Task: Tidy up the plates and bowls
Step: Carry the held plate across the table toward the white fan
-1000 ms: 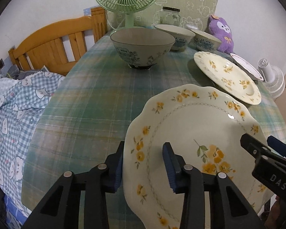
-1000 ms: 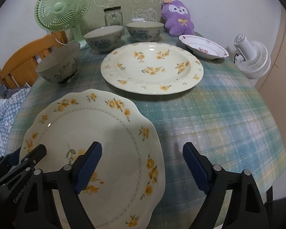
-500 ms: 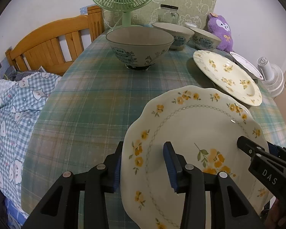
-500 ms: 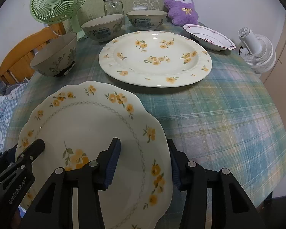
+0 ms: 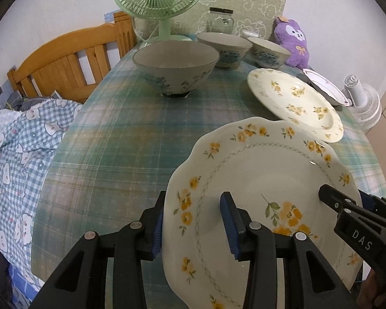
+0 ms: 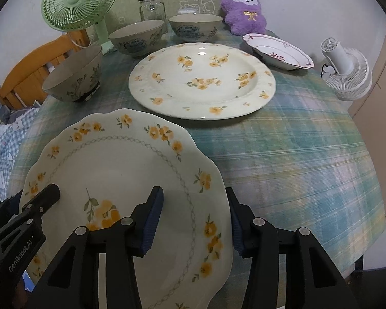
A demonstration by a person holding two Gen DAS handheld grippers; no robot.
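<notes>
Nearest the cameras, 2 grippers clamp 1 scalloped plate (image 5: 257, 170) with yellow flowers and a grey chain ring. The left gripper (image 5: 193, 221) pinches its left rim, 1 blue ribbed pad under the edge and 1 on the glazed face. The right gripper (image 6: 195, 221) has closed down from a wide gape 1 second ago and now grips the plate's right rim the same way, 1 pad on top and 1 outside the edge. The plate sits over the near edge of the table (image 6: 296, 159), which wears a green-and-blue plaid cloth; whether it is lifted clear of the cloth I cannot tell. It now fills more of both views than it did 1 second ago.

Just beyond it lies 1 round plate (image 6: 202, 78) with a beaded rim and scattered yellow blossoms, flat on the cloth. That makes 2 yellow-flowered plates; 1 smaller pink-trimmed dish (image 6: 278, 51) lies further back right, giving 3 plates in all.

There are 3 glazed bowls with blue floral bands: 1 large bowl (image 6: 73, 77) at the left, then 2 bowls (image 6: 137, 38) side by side behind it.

Farthest back stand 1 green mesh fan (image 6: 77, 0), 1 glass jar (image 6: 151, 7) and 1 purple plush toy (image 6: 244, 10). 1 white fan (image 6: 347, 74) sits off the table's right edge.
</notes>
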